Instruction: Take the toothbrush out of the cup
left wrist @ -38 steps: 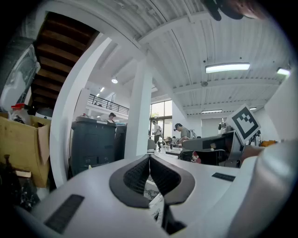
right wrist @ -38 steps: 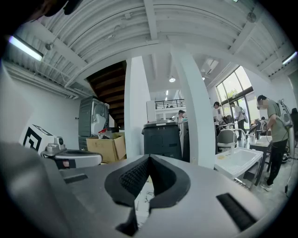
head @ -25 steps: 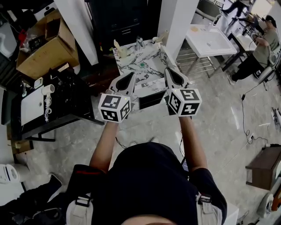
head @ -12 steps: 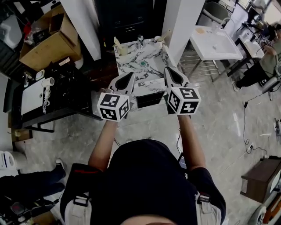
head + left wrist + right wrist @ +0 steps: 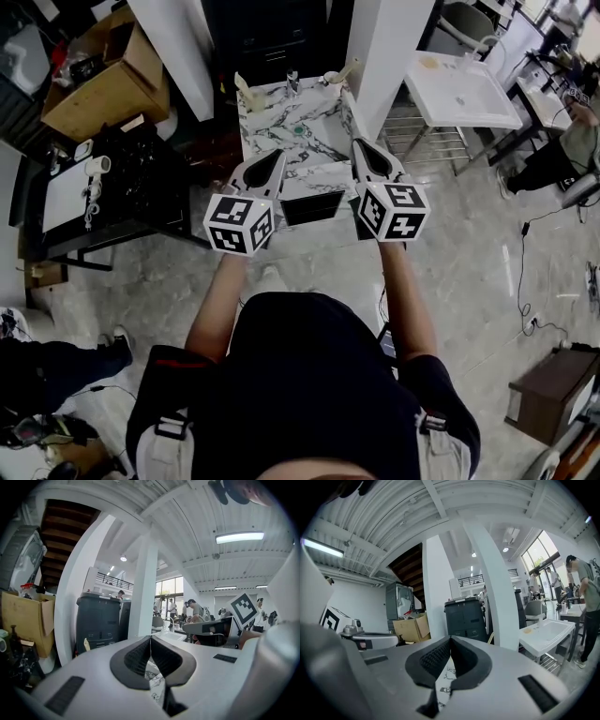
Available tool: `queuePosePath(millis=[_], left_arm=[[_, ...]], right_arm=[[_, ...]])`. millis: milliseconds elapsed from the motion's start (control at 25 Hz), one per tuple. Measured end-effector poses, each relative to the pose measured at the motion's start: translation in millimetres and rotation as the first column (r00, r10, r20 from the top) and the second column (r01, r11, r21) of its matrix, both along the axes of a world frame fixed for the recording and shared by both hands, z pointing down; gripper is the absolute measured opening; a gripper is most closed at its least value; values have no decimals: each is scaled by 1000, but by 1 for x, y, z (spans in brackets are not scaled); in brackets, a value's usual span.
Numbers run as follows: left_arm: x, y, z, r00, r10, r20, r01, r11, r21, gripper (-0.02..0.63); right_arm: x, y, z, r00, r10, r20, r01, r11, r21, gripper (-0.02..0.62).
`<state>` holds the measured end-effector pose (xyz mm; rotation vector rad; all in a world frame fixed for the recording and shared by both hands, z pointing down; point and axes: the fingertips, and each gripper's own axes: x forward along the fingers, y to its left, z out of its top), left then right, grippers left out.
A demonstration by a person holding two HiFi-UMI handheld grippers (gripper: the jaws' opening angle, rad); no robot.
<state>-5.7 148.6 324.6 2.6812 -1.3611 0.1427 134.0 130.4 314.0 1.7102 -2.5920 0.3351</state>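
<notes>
**1. Fingers.** Left gripper (image 5: 150, 641): the two ribbed pads (image 5: 133, 656) are pressed flat against each other with nothing between them. Only a sliver of marble pattern shows below their tips. Right gripper (image 5: 450, 641): same condition, with its pads (image 5: 433, 658) clenched on each other and empty.

**2. Gripper position.** In the head view both grippers are held side by side over the near half of the marble-patterned table (image 5: 272, 131). Both noses point toward its far edge. Neither touches anything on the table.

**3. Task object.** The cup (image 5: 330, 79) stands at the far right corner of the table, just beside the white pillar (image 5: 394, 47). The toothbrush (image 5: 352, 67) is in the cup, its free end leaning up and to the right over the rim (it is too small in this view to tell which end is up). The right gripper is the nearer of the two, yet it is well apart from the cup.

**4. Progress.** No step of the removal is done, and the toothbrush sits in the cup untouched.

**5. Remaining, as judged.**
- Open one gripper, probably the right.
- Bring it to the far corner.
- Close it on the exposed end.
- Draw the toothbrush up along its lean until it clears the rim.

The cup looks light, so it may tip or slide unless the other gripper steadies it.
</notes>
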Motion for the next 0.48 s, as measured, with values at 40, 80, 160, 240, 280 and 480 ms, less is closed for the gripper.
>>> queuePosePath(millis=[40,80,160,240,280,480], left_arm=[[1,0,-1,1000,-3,-3,3,1000,2,14],[2,-1,-2,1000,-5,-5,5,1000,3,14],[5,-1,-3,1000,-7,-4,7,1000,3,14],[7,0,-3,1000,-8,5,8,1000,4,14],[7,-1,-2,1000,-8,9,8,1000,4,14],[-4,-9,0,1000,-18,6,18,1000,9,14]], right_arm=[[2,0,-1,1000,-3,2,3,1000,2,34],[4,-1,-2,1000,-5,6,5,1000,4,34],[8,-2,-2,1000,-7,17,7,1000,5,34],[11,-4,-2,1000,-7,26,6,1000,6,34],[10,-4,-2,1000,-6,29,6,1000,7,34],[1,-10,1,999,-10,32,10,1000,17,34]])
